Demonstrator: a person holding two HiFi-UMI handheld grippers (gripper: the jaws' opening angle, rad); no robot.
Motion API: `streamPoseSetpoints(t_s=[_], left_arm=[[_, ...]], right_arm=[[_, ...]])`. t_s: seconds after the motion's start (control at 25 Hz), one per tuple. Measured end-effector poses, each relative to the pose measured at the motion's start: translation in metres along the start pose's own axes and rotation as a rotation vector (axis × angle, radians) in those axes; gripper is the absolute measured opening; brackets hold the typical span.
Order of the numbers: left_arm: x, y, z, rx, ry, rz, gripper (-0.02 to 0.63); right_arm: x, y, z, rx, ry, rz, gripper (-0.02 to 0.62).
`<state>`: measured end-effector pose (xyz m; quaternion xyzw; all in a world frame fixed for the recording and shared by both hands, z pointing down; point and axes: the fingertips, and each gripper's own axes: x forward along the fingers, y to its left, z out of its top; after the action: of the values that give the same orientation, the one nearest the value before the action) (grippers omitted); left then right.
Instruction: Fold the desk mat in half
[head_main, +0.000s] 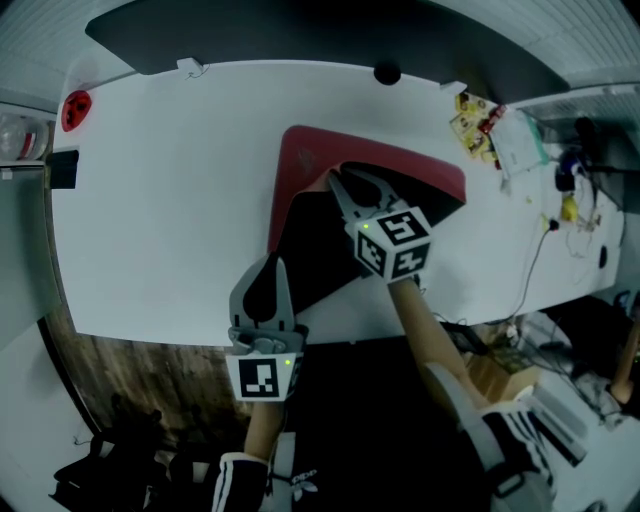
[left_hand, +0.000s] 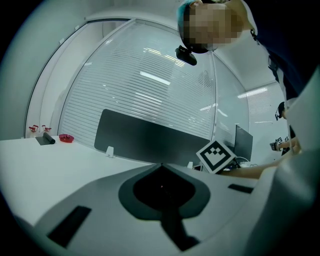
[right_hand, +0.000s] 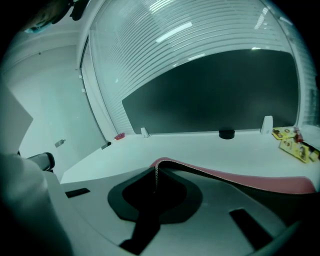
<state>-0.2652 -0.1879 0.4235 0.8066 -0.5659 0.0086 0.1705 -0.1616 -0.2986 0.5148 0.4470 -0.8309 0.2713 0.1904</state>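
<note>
Now mat corner (right_hand: 227, 172) in right claw (right_hand: 156, 171)

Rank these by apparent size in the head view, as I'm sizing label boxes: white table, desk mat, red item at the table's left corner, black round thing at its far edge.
1. table
2. desk mat
3. red item
4. black round thing, only a little smaller than the red item, so this last pair is close.
</note>
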Motion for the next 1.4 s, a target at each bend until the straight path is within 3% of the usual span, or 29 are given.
streamPoseSetpoints(t_s=[0.72,1.08,1.32,1.4], left_arm=[[0.010,0.024,-0.005,-0.021,0.018,0.044,0.002],[0.012,0.026,-0.006,-0.029,0.018,0.047,0.002],[0.012,0.024,-0.006,-0.029,0.012,0.038,0.002],[0.011,0.025,-0.006,-0.029,0.014,0.036,0.002]], right_arm=[[0.076,0.004,0.028,0.031,0.017,0.066,0.017],[0.083,0.007,0.033,0.034,0.005,0.085,0.018],[0.079,0.018,0.035,0.014,-0.046,0.146,0.113],[0.080,0.024,0.034,-0.021,-0.046,0.151,0.191]])
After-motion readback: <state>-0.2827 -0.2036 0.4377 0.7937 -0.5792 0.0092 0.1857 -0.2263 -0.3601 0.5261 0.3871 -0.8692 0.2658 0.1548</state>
